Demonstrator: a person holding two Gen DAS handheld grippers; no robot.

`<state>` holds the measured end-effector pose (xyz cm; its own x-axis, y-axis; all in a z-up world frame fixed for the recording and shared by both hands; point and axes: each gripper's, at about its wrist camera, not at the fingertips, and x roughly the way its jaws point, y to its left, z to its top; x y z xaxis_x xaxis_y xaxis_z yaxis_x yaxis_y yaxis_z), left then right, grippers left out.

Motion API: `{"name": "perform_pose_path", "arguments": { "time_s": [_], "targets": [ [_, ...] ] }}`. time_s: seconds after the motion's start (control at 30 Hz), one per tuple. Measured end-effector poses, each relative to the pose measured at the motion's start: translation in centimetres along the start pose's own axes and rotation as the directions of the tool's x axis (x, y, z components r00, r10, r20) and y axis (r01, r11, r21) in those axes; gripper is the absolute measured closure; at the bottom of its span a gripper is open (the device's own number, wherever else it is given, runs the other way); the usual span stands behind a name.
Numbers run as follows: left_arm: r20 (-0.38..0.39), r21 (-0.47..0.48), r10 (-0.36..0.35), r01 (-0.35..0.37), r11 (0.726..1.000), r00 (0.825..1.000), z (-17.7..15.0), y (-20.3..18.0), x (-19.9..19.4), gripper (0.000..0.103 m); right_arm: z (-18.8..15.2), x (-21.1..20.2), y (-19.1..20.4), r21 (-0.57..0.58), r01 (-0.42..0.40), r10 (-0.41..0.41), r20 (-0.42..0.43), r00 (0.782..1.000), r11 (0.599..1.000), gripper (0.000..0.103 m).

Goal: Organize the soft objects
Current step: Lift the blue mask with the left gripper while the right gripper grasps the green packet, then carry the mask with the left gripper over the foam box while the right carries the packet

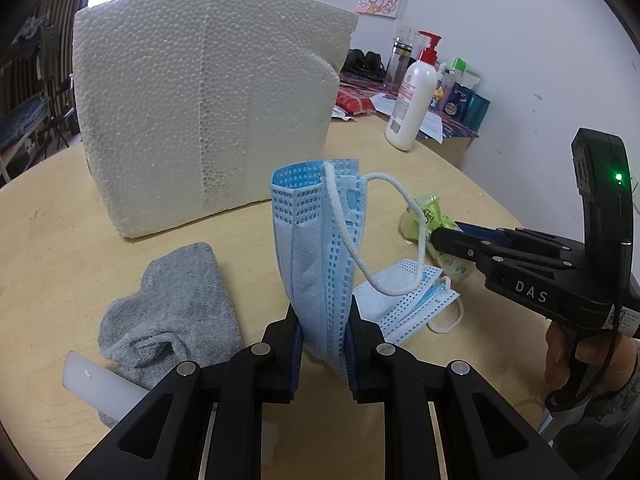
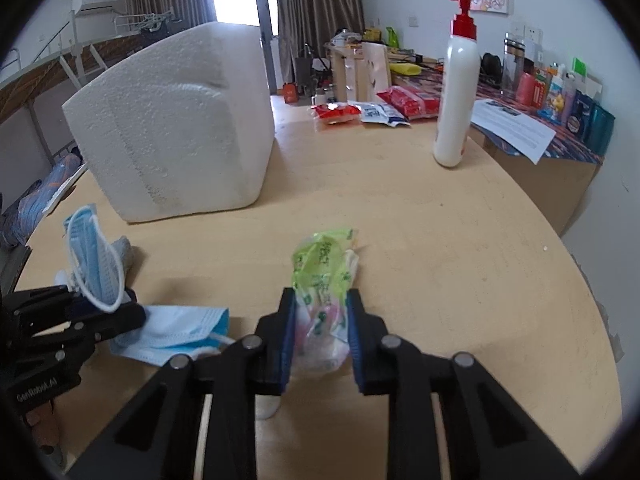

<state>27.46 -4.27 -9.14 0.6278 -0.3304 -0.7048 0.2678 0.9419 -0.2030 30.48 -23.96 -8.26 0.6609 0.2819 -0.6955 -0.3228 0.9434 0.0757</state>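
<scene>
Two pairs of tongs are working over a pale wooden worktop (image 1: 60, 264). Seen from the left wrist, the left tongs (image 1: 323, 332) are pinching a folded blue face mask (image 1: 316, 248) by its lower end, so that it is standing upright between the pads with its white ear loop (image 1: 404, 200) hanging off to the right. A grey sock (image 1: 176, 304) is lying crumpled just left of the tongs, partly over a white cylinder (image 1: 100, 388), and a second blue mask (image 1: 404, 300) is lying flat to the right. Behind them a big white foam box (image 1: 192, 100) is sitting on the worktop. The right tongs (image 1: 436, 238) are reaching in from the right, held by a hand (image 1: 568, 352), with their tips at a green wrapped packet (image 1: 428, 216). Seen from the right wrist, the right tongs (image 2: 320, 320) are closing on that green packet (image 2: 324, 276), which is lying on the worktop with the pads pressing its sides. The left tongs (image 2: 120, 304) are showing at the left edge, holding the upright mask (image 2: 96, 256) above the flat mask (image 2: 176, 332). A white pump bottle (image 2: 456, 92) is standing further back
</scene>
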Motion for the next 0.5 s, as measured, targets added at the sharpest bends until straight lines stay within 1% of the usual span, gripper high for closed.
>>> {"name": "perform_pose_path", "arguments": {
  "time_s": [0.1, 0.3, 0.5],
  "targets": [
    [0.007, 0.012, -0.005, 0.005, 1.0, 1.0, 0.0, -0.3, -0.2, 0.084, -0.2, -0.4, 0.0, 0.005, -0.013, 0.013, 0.007, 1.0, 1.0, 0.076],
    [0.031, 0.017, -0.019, 0.019, 1.0, 0.999, 0.1, -0.5, -0.8, 0.084, -0.3, -1.8, -0.1, 0.017, -0.023, 0.022, 0.051, 0.998, 1.0, 0.076],
    [0.062, 0.036, -0.013, 0.011, 0.999, 0.998, 0.1, -1.1, -1.6, 0.084, -0.6, -3.2, -0.3, 0.024, -0.029, 0.027, 0.09, 0.996, 0.999, 0.076]
  ]
}}
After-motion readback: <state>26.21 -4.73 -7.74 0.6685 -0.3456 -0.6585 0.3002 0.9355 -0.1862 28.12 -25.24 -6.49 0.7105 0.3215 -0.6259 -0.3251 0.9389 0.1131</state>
